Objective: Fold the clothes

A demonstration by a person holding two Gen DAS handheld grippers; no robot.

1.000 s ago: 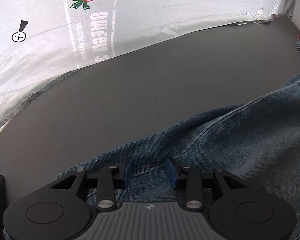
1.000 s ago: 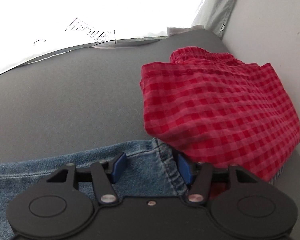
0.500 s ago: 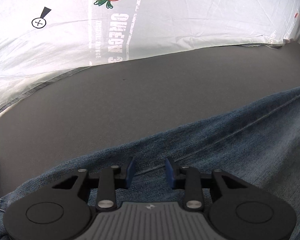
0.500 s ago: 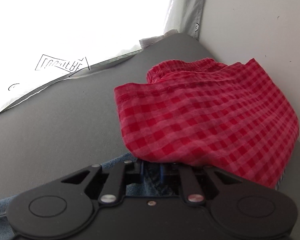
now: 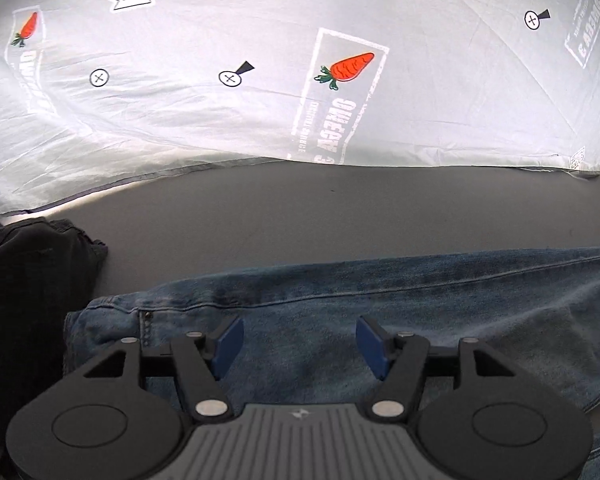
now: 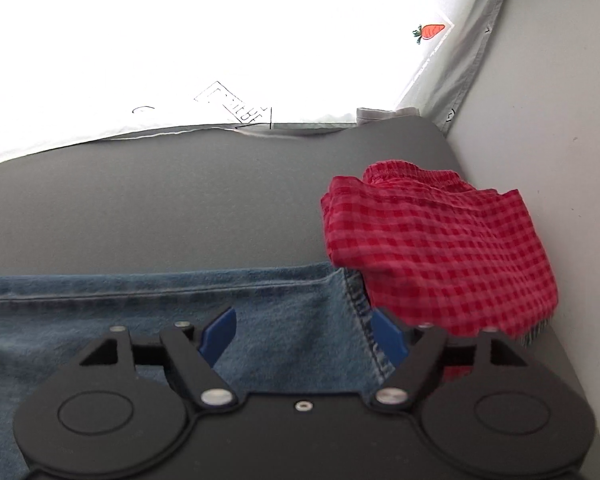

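The jeans point(image 5: 380, 320) lie flat on the table point(image 5: 340, 208), long axis crosswise under both, waist end below the left gripper point(image 5: 300, 344), hem below the right gripper point(image 6: 304, 336), both with jaws opening, holding nothing.

1 pr jeans point(image 5: 380, 312), 1 red checked garment point(image 6: 440, 248), 1 dark garment point(image 5: 28, 288), 1 printed sheet point(image 5: 260, 120)

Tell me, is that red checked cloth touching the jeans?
Touching. In the right wrist view the red checked cloth lies over the hemmed end of the jeans, its lower edge covering the denim with no grey surface showing between them.
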